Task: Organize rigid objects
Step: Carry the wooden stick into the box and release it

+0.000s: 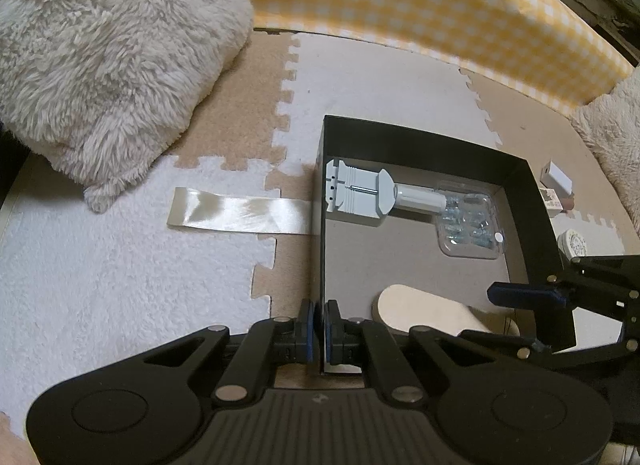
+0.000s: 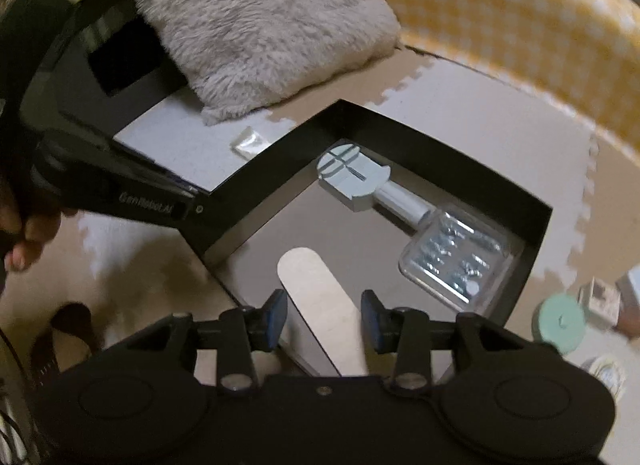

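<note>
A black open box (image 1: 516,181) (image 2: 536,225) sits on the foam floor mat. Inside lie a grey watch-link tool (image 1: 360,193) (image 2: 356,181), a clear plastic case of small metal parts (image 1: 470,227) (image 2: 456,261) and a pale wooden stick (image 1: 420,309) (image 2: 324,305). My left gripper (image 1: 320,329) is shut on the box's near left wall. My right gripper (image 2: 324,317) is open, its fingers either side of the wooden stick, above it; it also shows in the left wrist view (image 1: 524,295) over the box's right wall.
A fluffy cushion (image 1: 108,65) (image 2: 260,21) lies at the far left. A yellow checked wall (image 1: 440,5) bounds the back. A satin ribbon (image 1: 240,215) runs from the box. Small items lie right of the box: a white block (image 1: 558,179), a round tape (image 2: 560,321), a stamp block (image 2: 600,301).
</note>
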Tool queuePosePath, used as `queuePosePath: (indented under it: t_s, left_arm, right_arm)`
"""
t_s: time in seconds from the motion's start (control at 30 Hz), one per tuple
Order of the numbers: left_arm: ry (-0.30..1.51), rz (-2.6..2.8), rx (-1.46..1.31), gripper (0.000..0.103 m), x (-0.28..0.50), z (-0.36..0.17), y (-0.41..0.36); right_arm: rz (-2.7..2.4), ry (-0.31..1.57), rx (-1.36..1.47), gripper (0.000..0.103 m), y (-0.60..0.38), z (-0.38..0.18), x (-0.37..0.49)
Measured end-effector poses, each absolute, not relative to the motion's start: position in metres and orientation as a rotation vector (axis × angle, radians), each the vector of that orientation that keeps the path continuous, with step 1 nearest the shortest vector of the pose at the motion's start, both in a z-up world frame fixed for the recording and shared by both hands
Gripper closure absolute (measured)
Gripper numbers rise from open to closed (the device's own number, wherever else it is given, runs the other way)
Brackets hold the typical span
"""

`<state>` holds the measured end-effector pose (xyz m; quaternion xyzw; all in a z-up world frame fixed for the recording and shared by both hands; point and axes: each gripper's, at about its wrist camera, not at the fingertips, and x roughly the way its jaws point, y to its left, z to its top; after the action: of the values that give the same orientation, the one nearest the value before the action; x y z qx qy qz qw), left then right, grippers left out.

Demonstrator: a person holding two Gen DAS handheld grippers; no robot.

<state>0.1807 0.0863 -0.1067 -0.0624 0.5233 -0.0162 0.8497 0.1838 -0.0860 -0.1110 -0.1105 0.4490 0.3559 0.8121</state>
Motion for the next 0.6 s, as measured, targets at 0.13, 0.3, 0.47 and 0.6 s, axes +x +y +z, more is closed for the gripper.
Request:
queuePosePath:
  t_s: [0.13, 0.3, 0.47, 0.6]
  left_arm:
    - [1.103, -0.034, -0.134, 0.097, 0.181, -0.107, 0.086]
    - [1.102, -0.034, -0.135, 0.097, 0.181, -0.106, 0.087]
    - [1.101, -0.035, -0.141, 0.097, 0.181, -0.105, 0.088]
    - [1.101, -0.035, -0.145, 0.097, 0.181, -0.105, 0.089]
  right_arm:
    - [0.701, 0.999, -0.116, 0.063, -0.093, -0.110, 0.194]
    - [0.548, 1.023, 0.026, 0.075, -0.096, -0.117, 0.212]
    - [0.485, 1.043, -0.008, 0.084, -0.080, -0.131, 0.219]
    - [0.468, 1.079, -0.041, 0.086, -0.073, -0.140, 0.220]
